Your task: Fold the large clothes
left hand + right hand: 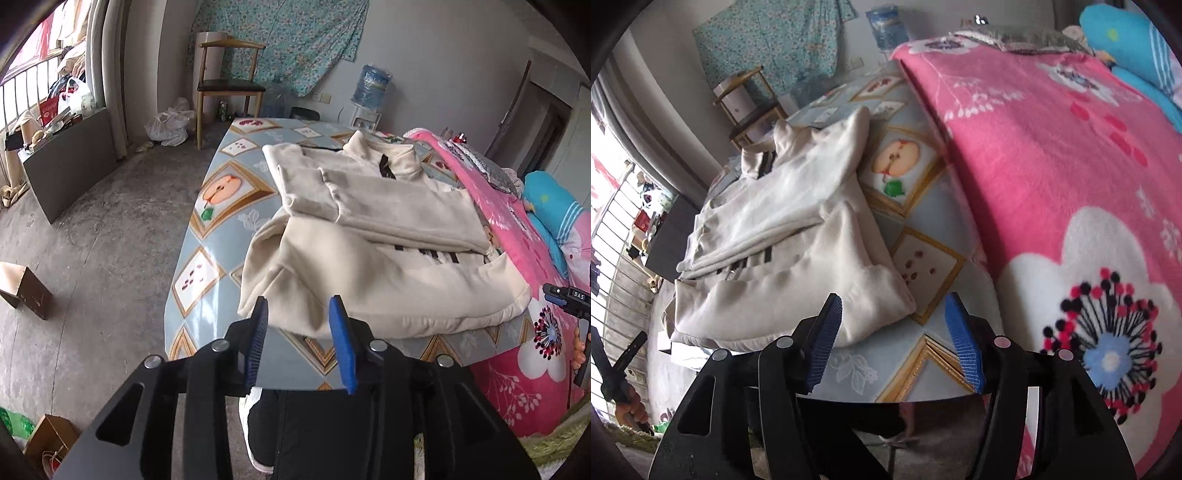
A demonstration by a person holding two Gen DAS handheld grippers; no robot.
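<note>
Left gripper (300, 308) angled down over cream jacket (388, 266) hem, jaws apart, empty; right gripper (894, 304) likewise, wider.

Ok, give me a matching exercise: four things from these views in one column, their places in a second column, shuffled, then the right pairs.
Things:
1. cream jacket
2. wooden chair
3. water jug
4. pink flowered blanket

Places:
A. on the floor beyond the table's far end
B. lying partly folded on the fruit-print tablecloth
C. against the far wall, below the hung floral cloth's right corner
D. spread beside the table, on the jacket's right side

Pairs: 1-B, 2-A, 3-C, 4-D
</note>
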